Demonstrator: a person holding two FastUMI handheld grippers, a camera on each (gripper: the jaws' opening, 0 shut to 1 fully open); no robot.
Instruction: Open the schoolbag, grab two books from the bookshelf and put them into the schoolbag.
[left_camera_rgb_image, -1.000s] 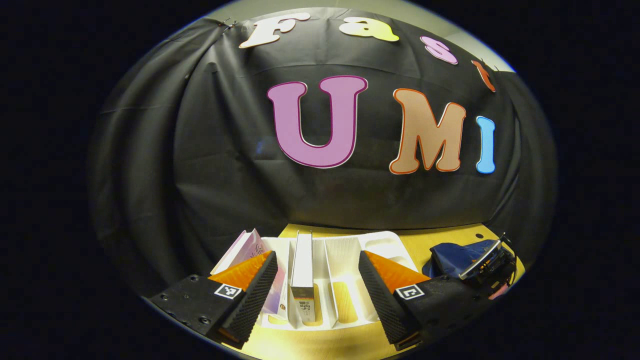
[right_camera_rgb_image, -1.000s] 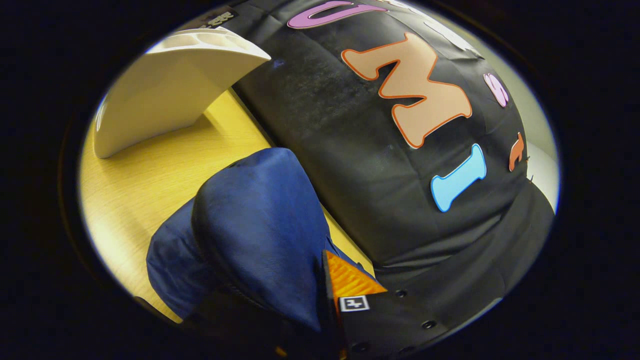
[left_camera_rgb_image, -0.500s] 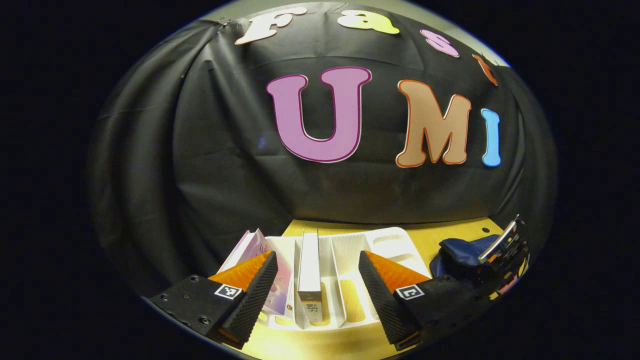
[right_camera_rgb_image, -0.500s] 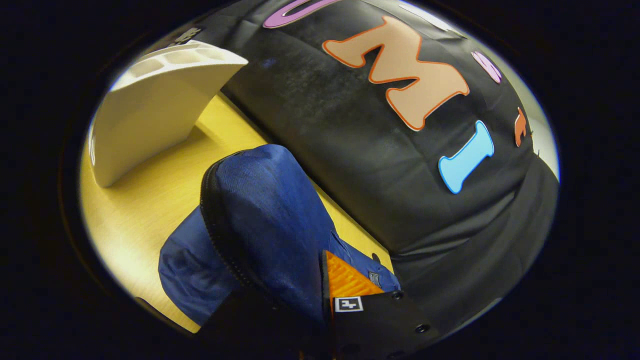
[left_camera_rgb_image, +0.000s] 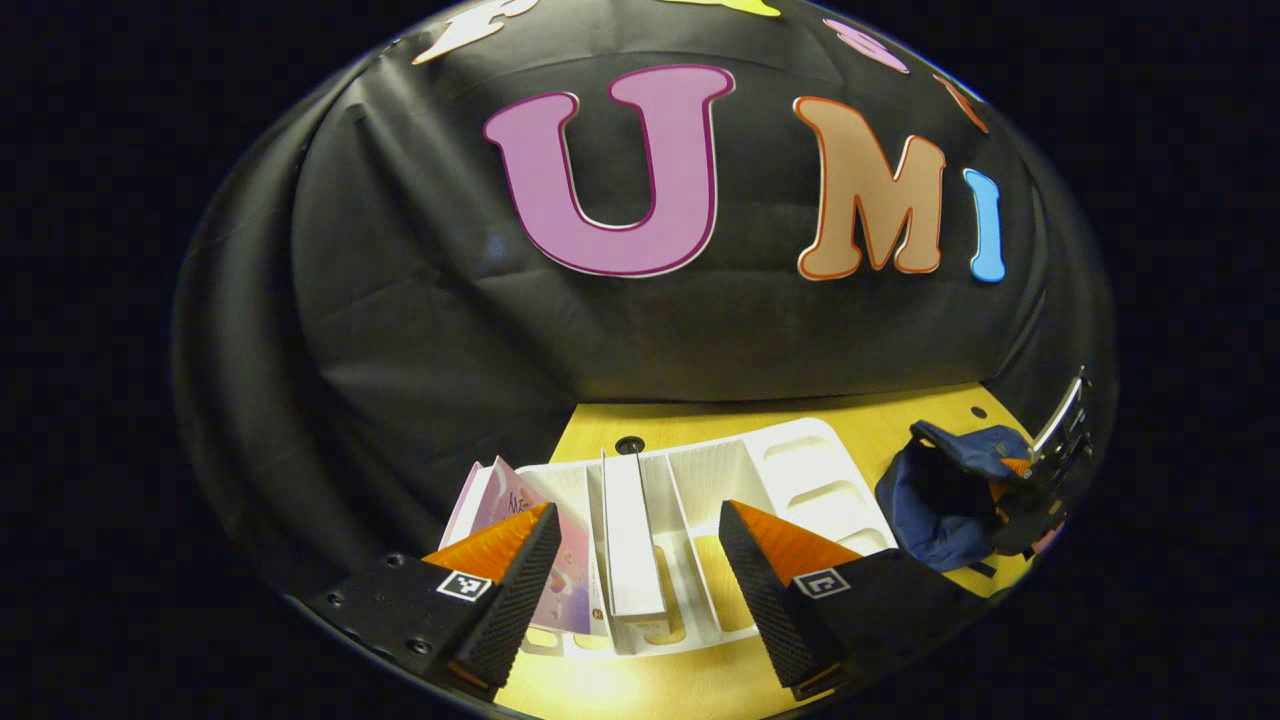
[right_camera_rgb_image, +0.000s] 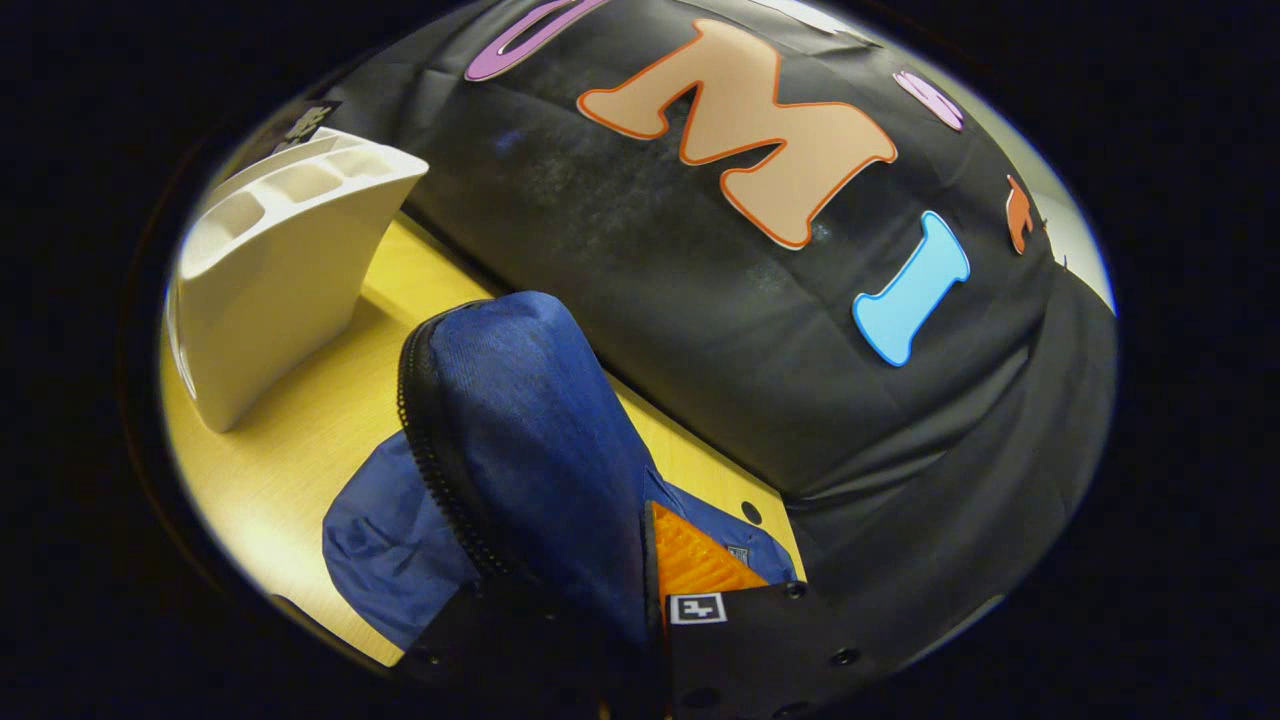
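Note:
In the left gripper view, a white bookshelf (left_camera_rgb_image: 800, 480) stands on the yellow table with a white book (left_camera_rgb_image: 632, 535) upright in a slot and a pink book (left_camera_rgb_image: 520, 510) leaning at its left end. My left gripper (left_camera_rgb_image: 635, 580) is open, its fingers either side of the white book and a little short of it. The blue schoolbag (left_camera_rgb_image: 940, 495) lies to the right, with my right gripper (left_camera_rgb_image: 1040, 480) at its flap. In the right gripper view, the right gripper (right_camera_rgb_image: 640, 590) is shut on the schoolbag's flap (right_camera_rgb_image: 530, 430), holding it lifted; its zipper edge shows.
The white bookshelf (right_camera_rgb_image: 270, 270) stands left of the bag in the right gripper view. The yellow table (right_camera_rgb_image: 300, 440) runs between them. The black cloth wall closes the far side, right behind the shelf and bag.
The left gripper has moved forward and higher over the shelf, still open. The right gripper has lifted the bag's flap further, and the zipper edge and bag opening now show.

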